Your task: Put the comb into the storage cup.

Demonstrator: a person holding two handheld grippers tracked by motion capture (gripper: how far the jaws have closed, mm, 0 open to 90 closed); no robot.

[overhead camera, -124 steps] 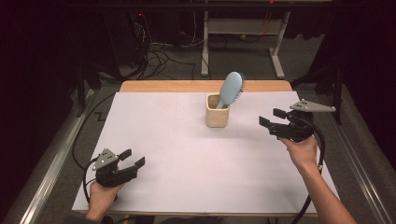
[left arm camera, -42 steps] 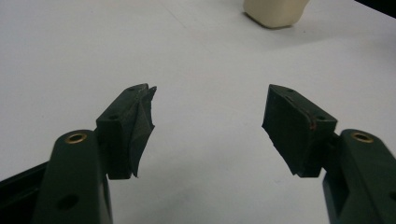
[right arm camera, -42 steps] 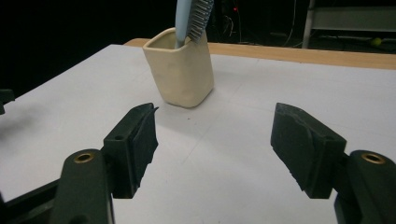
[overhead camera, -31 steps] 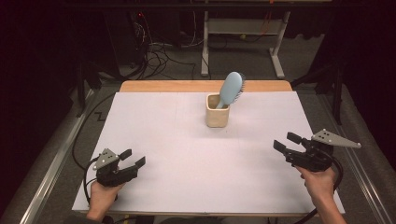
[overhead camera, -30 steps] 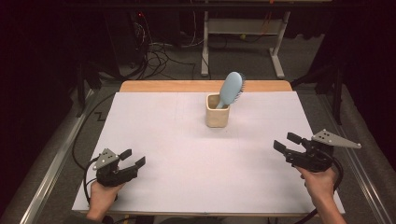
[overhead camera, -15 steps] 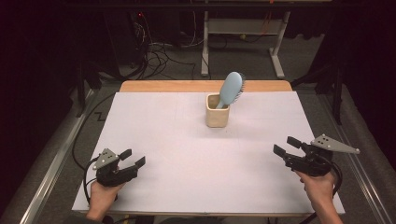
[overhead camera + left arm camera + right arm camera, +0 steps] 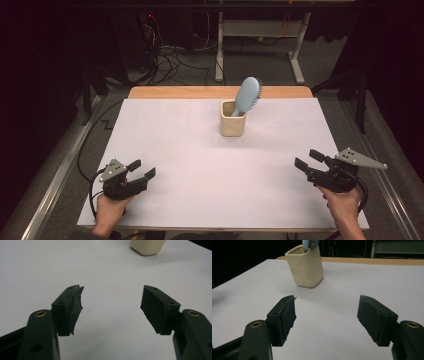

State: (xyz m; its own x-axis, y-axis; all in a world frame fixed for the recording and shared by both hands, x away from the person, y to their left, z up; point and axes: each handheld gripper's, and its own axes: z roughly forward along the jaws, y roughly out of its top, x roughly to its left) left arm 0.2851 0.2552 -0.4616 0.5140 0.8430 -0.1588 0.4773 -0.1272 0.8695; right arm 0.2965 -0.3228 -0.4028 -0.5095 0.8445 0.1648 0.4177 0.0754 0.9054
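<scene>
Pale blue hairbrush standing handle-down, leaning right, in cream cup, far-centre of table

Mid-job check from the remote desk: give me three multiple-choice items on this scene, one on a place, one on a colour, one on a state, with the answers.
1. Where does the hairbrush stand?
A. flat on the table near the left edge
B. head up in the cream cup toward the far side of the table
C. between the jaws of the right hand-held gripper

2. What colour is the hairbrush?
A. red
B. light blue
C. black

3. How do the jaws of the left hand-held gripper stand?
A. apart, holding nothing
B. closed on the cup
C. closed on the brush handle

Answers: 1 B, the high view shows the brush's head rising from the cup, handle inside. 2 B, its back is pale blue in the high view. 3 A, the left gripper view shows a wide gap with bare white table between the jaws.
</scene>
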